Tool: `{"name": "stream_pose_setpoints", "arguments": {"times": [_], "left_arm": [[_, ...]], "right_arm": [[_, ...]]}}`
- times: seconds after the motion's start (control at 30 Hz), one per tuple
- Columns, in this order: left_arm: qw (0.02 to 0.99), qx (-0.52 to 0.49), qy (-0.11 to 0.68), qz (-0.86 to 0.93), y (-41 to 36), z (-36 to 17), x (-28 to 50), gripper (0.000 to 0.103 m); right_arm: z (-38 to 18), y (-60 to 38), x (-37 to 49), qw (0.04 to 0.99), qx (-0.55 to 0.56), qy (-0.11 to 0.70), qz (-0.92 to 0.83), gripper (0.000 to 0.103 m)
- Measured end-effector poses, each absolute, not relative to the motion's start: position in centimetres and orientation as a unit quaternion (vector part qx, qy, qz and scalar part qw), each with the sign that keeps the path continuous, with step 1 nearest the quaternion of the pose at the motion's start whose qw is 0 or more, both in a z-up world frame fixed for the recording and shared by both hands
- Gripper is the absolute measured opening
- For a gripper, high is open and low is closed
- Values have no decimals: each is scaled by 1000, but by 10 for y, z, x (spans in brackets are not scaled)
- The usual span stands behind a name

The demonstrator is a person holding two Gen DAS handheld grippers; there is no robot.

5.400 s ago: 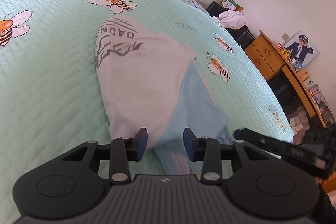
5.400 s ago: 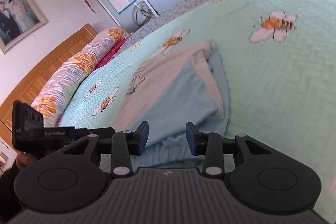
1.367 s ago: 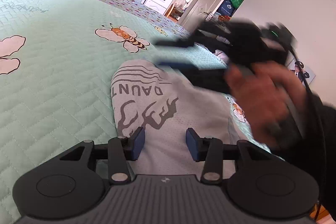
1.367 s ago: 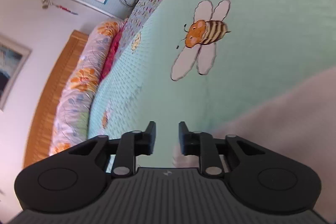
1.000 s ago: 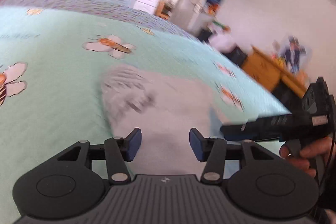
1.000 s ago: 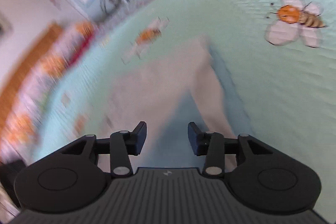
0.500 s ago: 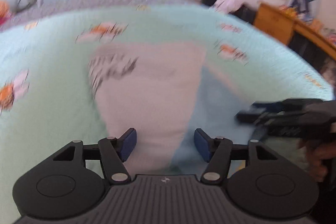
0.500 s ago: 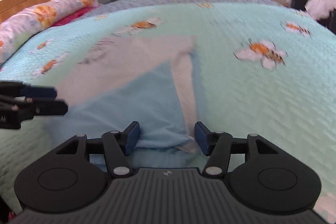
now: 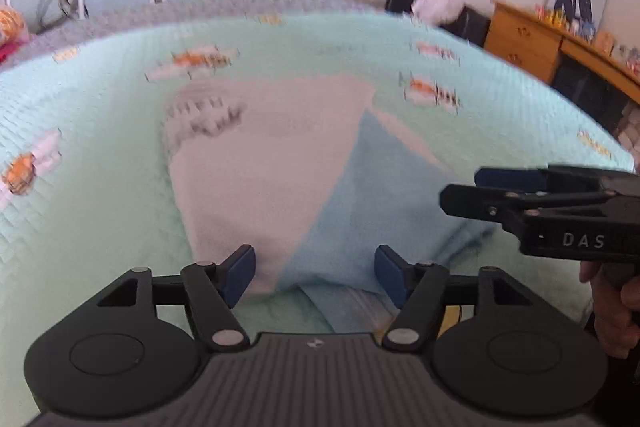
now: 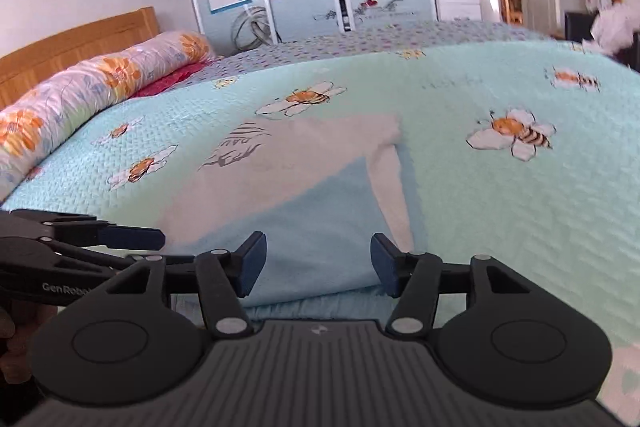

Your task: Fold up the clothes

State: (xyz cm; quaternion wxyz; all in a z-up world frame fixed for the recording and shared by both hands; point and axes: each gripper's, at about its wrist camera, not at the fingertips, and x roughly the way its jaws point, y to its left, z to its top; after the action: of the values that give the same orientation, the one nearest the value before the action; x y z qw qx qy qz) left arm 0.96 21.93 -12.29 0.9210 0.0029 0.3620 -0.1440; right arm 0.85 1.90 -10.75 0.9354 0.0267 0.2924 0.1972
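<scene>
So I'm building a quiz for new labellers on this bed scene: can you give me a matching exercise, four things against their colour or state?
Things:
1. folded T-shirt with dark print
2. towelling cloth on top of it
3. quilted bee-pattern bedspread
4. right gripper

Descriptions:
A. mint green
B. light blue
C. jaws apart, gripping nothing
D. white

Pairs: 1-D, 2-B, 3-A, 4-C

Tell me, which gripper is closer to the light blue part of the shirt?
Right. The right gripper hangs over the light blue part; the left gripper sits where grey meets blue.

Bee-print bedspread [image 10: 500, 195] (floral bolster [image 10: 80, 87] beside)
</scene>
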Motion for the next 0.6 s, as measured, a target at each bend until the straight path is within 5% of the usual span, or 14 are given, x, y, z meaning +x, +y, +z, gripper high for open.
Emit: {"name": "stream_pose_setpoints", "arguments": {"times": [0.17, 0.6], "left_arm": [[925, -11, 355, -133, 219, -114, -4, 69], [927, -34, 373, -7, 228, -46, 1, 70]], "right_arm": [[-114, 13, 5, 930, 41, 323, 170, 62], [-29, 29, 6, 943, 59, 297, 139, 75]]}}
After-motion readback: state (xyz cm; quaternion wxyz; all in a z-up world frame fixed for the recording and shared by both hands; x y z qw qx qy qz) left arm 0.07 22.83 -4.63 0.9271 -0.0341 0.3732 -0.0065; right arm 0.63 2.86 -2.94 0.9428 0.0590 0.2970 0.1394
